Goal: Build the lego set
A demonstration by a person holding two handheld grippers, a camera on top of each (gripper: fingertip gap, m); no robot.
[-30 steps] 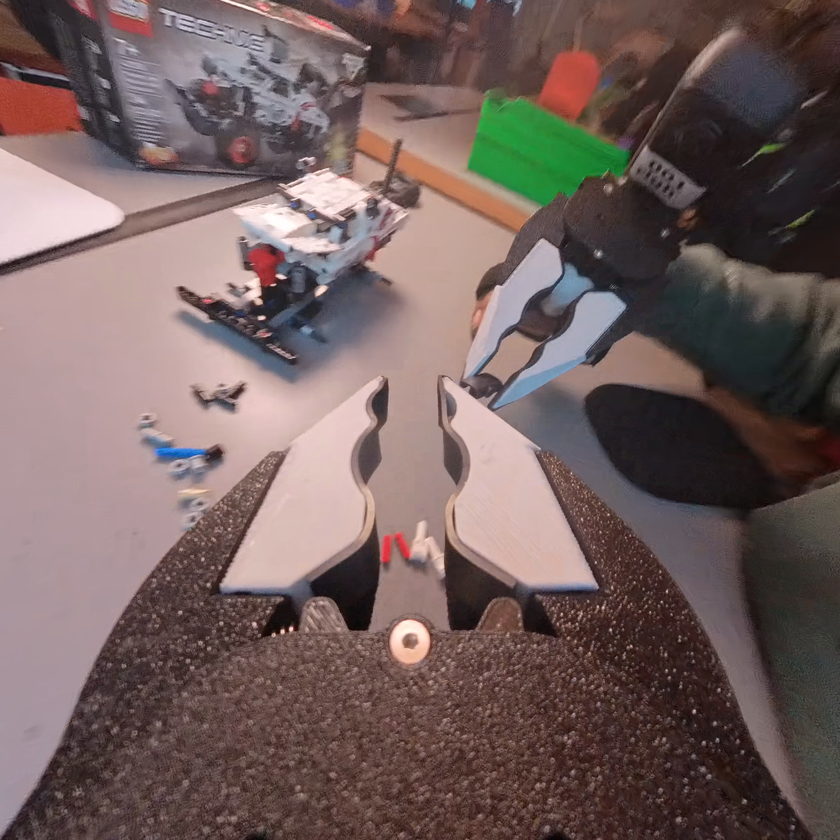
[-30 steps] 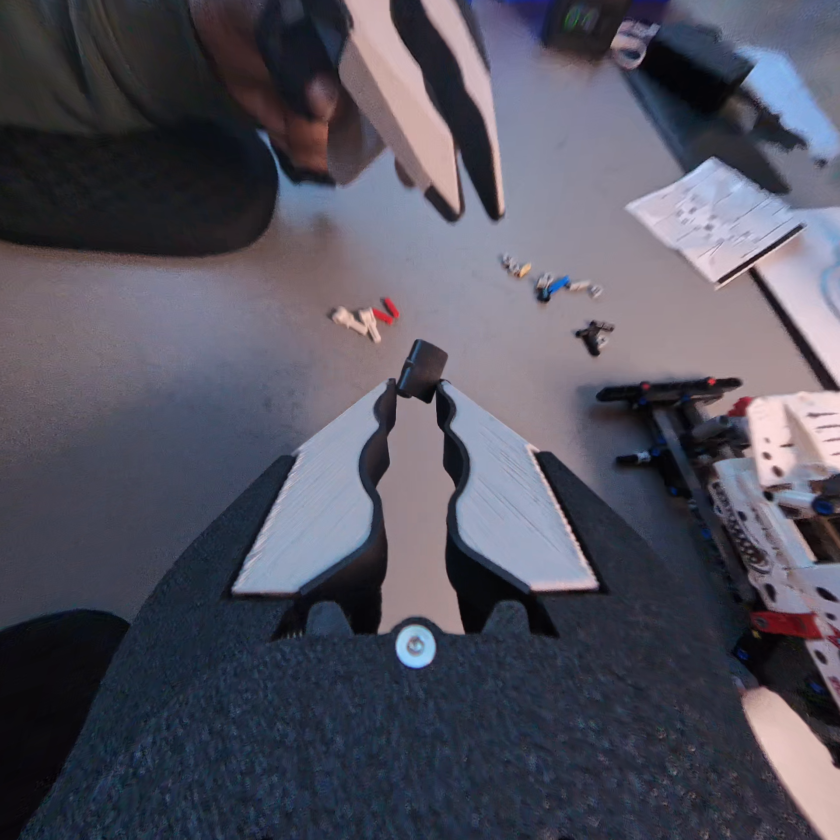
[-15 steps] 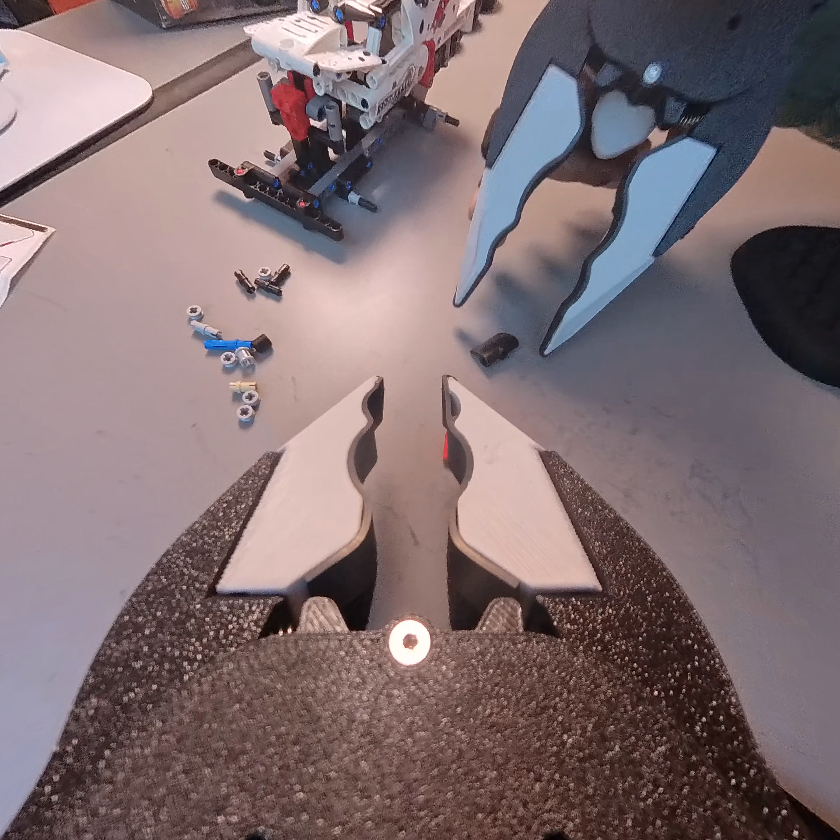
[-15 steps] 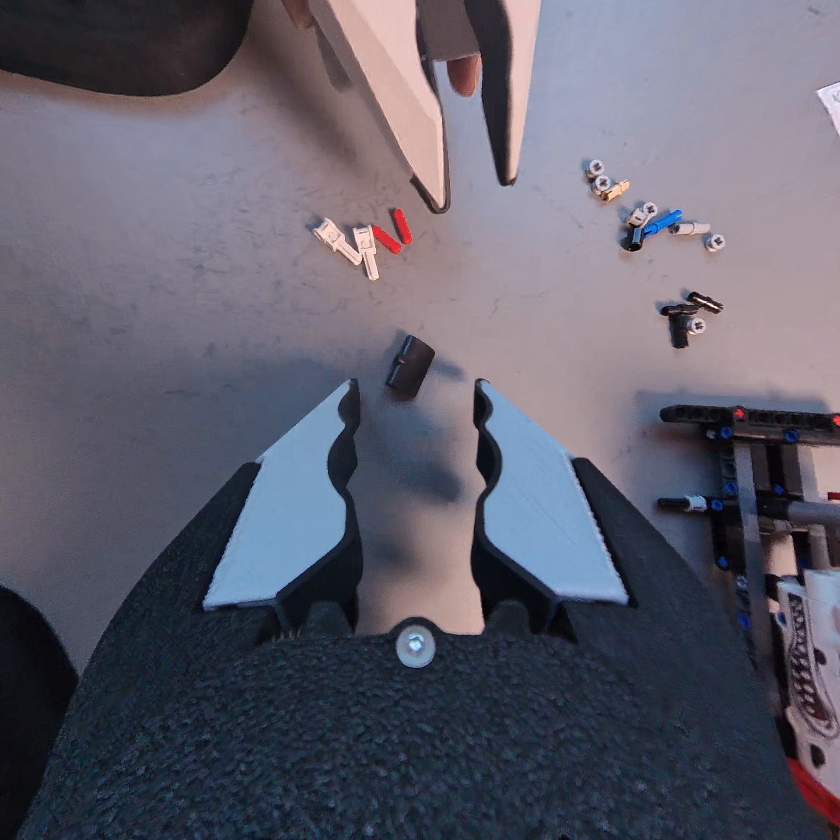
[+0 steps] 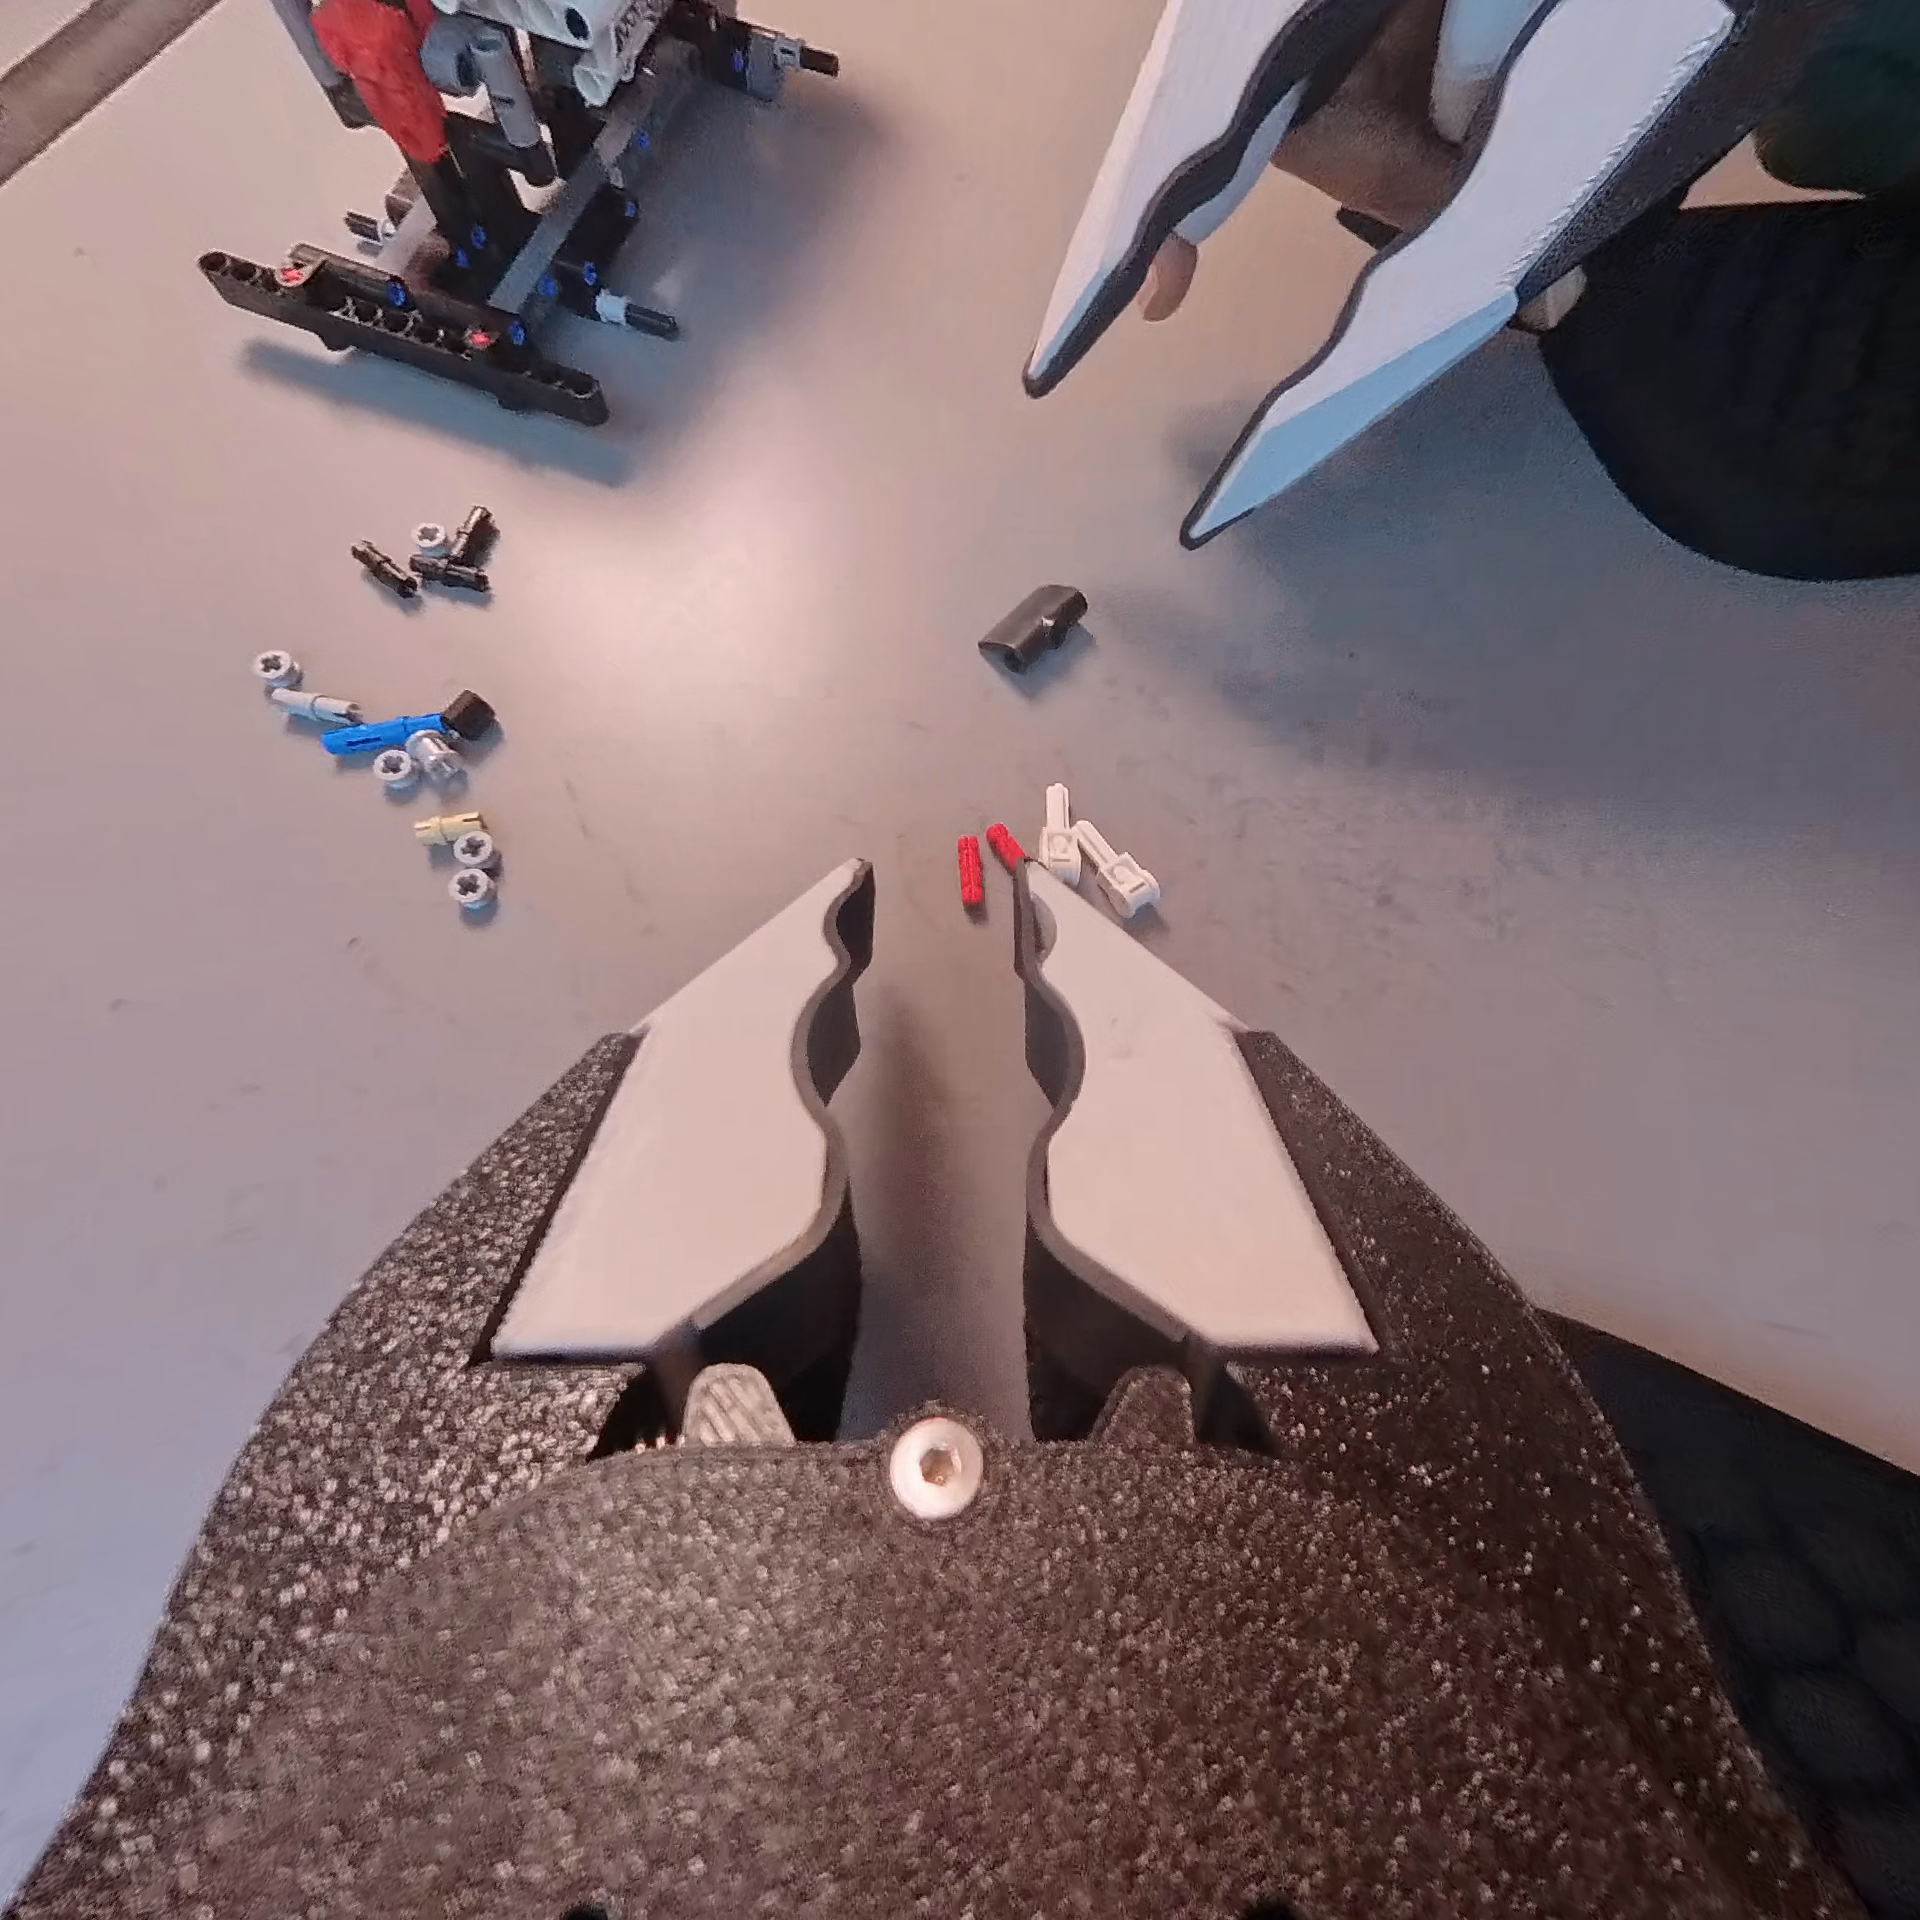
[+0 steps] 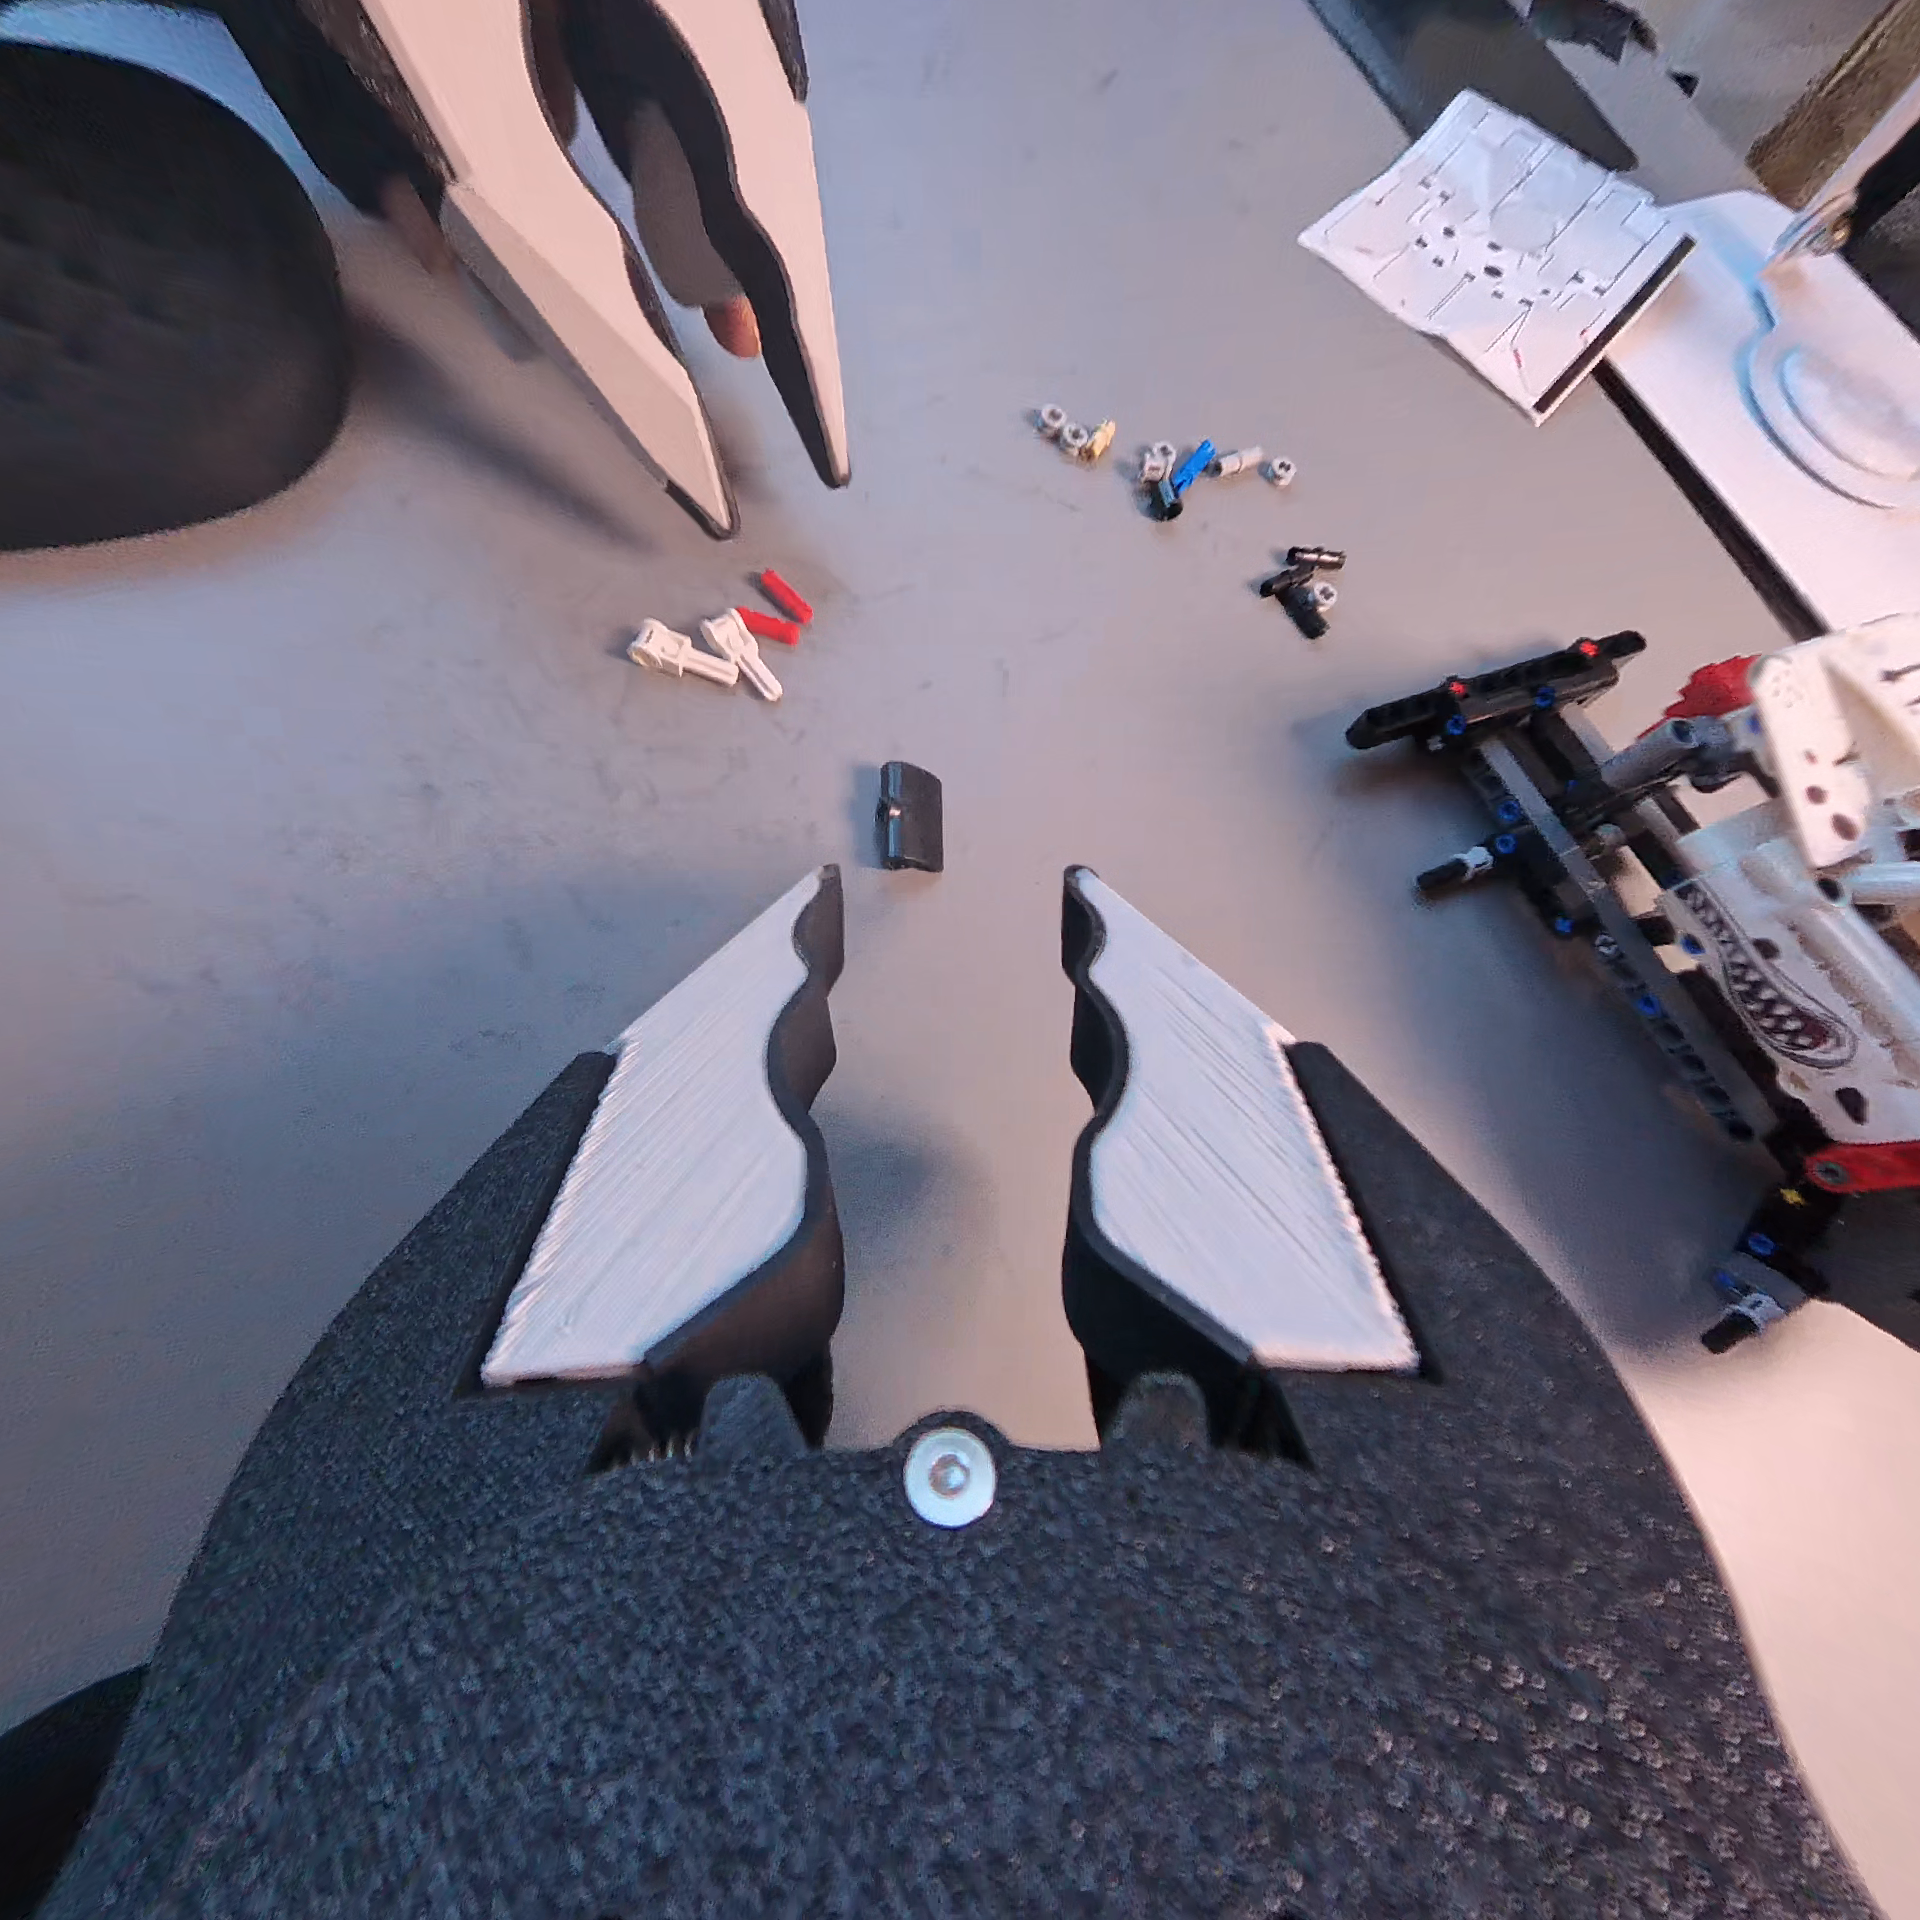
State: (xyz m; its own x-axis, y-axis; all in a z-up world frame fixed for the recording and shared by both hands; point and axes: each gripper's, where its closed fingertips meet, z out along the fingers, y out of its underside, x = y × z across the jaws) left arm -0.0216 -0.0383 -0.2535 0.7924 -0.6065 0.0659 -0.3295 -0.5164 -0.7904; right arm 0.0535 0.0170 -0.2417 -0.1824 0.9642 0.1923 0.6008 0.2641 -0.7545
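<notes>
Lying loose on table (image 6: 312, 831), black connector (image 6: 911, 817), both tongs empty

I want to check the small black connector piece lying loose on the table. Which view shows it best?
The right wrist view: the black connector lies close, just ahead of the open right claw. The left wrist view shows it smaller and farther off.
</notes>
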